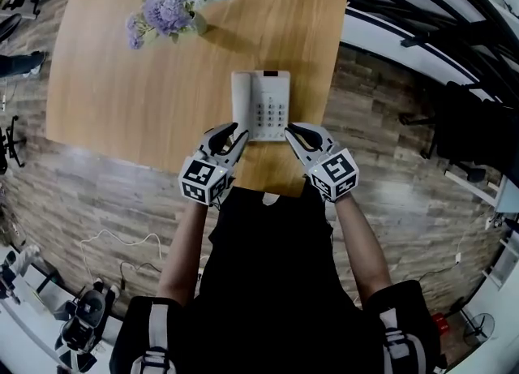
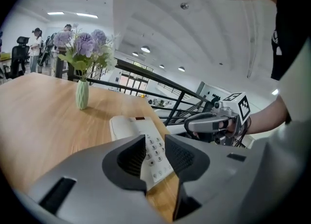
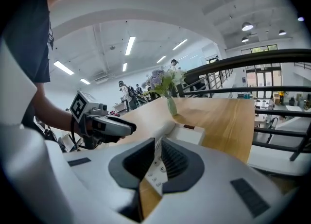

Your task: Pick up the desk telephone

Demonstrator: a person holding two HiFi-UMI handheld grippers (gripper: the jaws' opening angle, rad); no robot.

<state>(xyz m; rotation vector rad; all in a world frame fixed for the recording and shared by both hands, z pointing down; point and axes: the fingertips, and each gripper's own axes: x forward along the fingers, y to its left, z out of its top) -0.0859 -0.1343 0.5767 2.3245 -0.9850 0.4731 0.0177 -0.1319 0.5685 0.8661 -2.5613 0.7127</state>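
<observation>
We are holding the left claw point(image 1: 234, 134) and the right claw point(image 1: 293, 132) side by side over the near edge of the wooden surface point(image 1: 113, 80), each pointing at the desk telephone point(image 1: 261, 105). The white telephone is lying flat on the surface, close to the near edge and towards its right side. Its handset is resting along its left half and its keypad is facing up on the right.

The left claw is tipping in at the telephone's near left corner, and the right claw at its near right corner. We cannot tell whether either tip is touching the casing. In the left gripper view the left claw point(image 2: 155, 143) is standing a little spread, pinching nothing, and the keypad is showing through the gap. In the right gripper view the right claw point(image 3: 158, 143) is pressed together at its tips, also holding nothing.

A pale green vase of purple and white flowers point(image 1: 172, 3) is standing at the far side of the surface, well apart from the telephone.
</observation>
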